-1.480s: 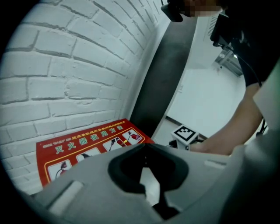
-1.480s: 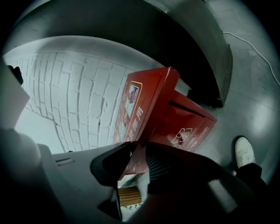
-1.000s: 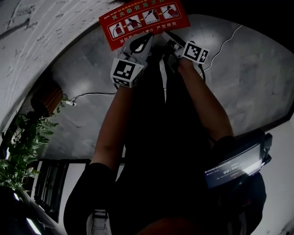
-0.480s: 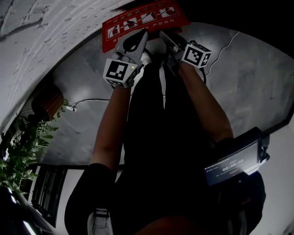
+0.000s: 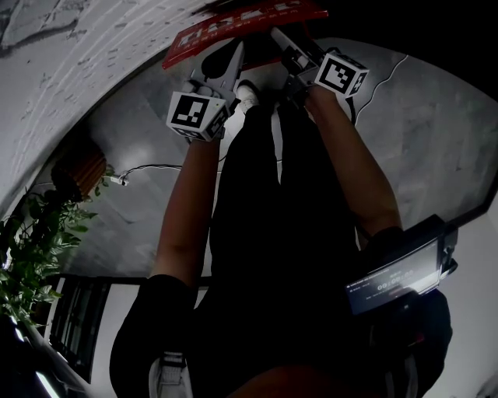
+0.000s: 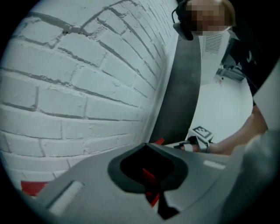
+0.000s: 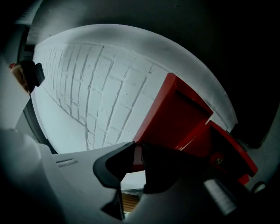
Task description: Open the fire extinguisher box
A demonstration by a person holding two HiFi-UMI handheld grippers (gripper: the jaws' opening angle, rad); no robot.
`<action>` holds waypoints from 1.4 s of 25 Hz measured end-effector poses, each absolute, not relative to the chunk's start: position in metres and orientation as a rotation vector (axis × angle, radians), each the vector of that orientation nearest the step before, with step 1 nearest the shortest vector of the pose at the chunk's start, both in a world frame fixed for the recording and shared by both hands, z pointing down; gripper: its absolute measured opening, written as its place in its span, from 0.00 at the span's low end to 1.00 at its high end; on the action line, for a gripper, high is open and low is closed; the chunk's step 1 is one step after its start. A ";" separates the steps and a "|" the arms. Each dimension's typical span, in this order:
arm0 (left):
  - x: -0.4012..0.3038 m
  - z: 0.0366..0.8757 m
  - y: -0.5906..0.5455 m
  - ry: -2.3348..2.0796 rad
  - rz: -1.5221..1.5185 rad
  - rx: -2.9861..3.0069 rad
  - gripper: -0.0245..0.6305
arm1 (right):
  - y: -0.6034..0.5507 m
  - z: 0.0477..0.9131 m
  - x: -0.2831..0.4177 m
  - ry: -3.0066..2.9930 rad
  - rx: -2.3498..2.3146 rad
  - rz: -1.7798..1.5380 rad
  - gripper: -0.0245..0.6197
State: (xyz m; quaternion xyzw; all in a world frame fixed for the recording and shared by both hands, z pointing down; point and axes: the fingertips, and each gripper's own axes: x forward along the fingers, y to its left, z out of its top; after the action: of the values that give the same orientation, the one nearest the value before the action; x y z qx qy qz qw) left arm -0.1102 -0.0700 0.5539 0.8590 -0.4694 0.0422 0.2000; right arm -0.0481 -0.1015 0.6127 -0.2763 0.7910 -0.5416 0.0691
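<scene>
Two grippers meet at the far end of the scene, both on the flat red metal lid (image 5: pixel 241 19) of the red metal fire extinguisher box (image 7: pixel 227 151). The box sits at the foot of the white brick wall (image 6: pixel 78 78), on the grey tiled floor (image 5: pixel 420 132). The left gripper (image 6: pixel 147 146) is clenched, its jaws drawn together with a thin red edge of the lid showing between them. The right gripper (image 7: pixel 137 153), just to its right, has the lid's lower edge between its dark pads, which press on it as the jaws close. The lid stands tilted against the brick wall, with the rest of the box just to its right. Near the left edge of the scene grows a leafy green plant (image 5: pixel 39 249). At the near right, a dark device with a lit screen (image 5: pixel 397 276) is strapped at the person's side.
</scene>
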 end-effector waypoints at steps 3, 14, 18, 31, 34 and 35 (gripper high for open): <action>-0.115 0.554 -0.066 -1.322 0.121 2.392 0.04 | -0.117 0.605 -0.054 2.389 -0.833 -1.600 0.12; -0.139 0.551 -0.068 -1.382 0.100 2.367 0.04 | -0.171 0.608 -0.055 2.412 -0.959 -1.520 0.05; -0.148 0.554 -0.067 -1.400 0.102 2.352 0.04 | -0.174 0.610 -0.056 2.404 -0.944 -1.534 0.05; -0.144 0.497 -0.062 -1.390 0.109 2.406 0.04 | -0.129 0.513 -0.086 2.721 -0.741 -1.319 0.05; -0.139 0.469 -0.054 -1.376 0.107 2.427 0.04 | -0.108 0.466 -0.089 2.830 -0.680 -1.155 0.05; -0.137 0.459 -0.049 -1.370 0.100 2.435 0.04 | -0.099 0.452 -0.087 2.867 -0.664 -1.099 0.05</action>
State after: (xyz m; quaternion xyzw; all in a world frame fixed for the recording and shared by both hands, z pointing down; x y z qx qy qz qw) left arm -0.1371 -0.0495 0.4586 0.8581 -0.4826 0.0354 0.1720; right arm -0.0874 -0.0987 0.4516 -0.2114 0.9126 -0.3499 0.0000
